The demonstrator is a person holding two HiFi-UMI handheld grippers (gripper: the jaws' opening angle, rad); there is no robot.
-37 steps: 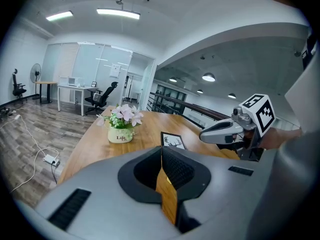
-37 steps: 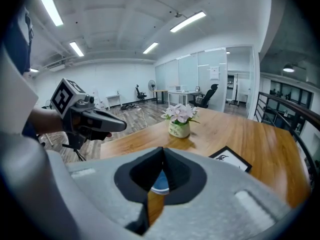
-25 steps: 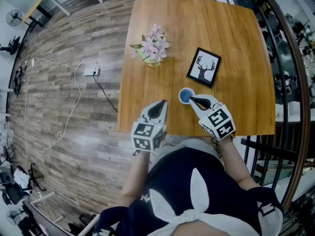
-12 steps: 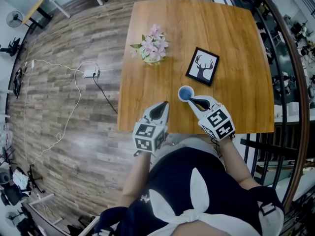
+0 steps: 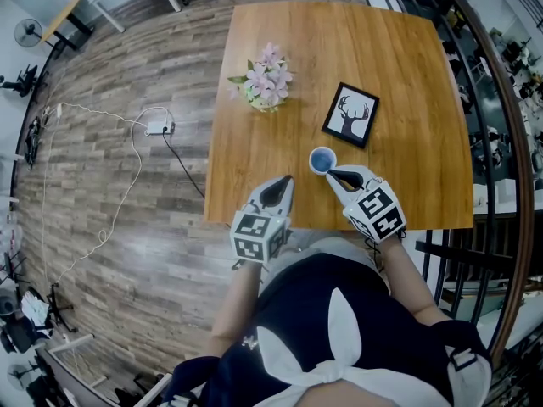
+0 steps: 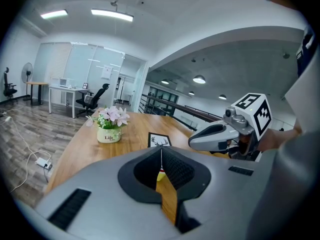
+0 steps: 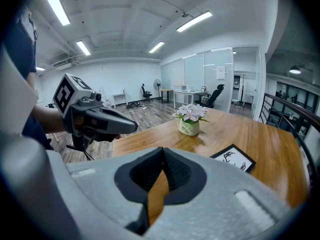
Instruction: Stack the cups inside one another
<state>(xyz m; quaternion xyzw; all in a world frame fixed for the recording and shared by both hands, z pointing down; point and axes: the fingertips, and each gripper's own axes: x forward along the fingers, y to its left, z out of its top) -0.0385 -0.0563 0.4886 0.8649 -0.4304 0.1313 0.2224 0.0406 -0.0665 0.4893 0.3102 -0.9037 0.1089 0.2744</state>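
A blue cup stands upright on the wooden table, near the front edge. Whether other cups sit inside it I cannot tell from above. My right gripper is shut and empty, its tip just in front of the cup and close to its rim. My left gripper is also shut and empty, to the left of the cup and apart from it. In the left gripper view the shut jaws hide the cup except for a yellow and red sliver. The right gripper view shows shut jaws with only table beyond.
A framed deer picture lies just behind the cup. A small pot of pink flowers stands at the table's left side. A cable and power adapter lie on the floor to the left. A dark railing runs along the right.
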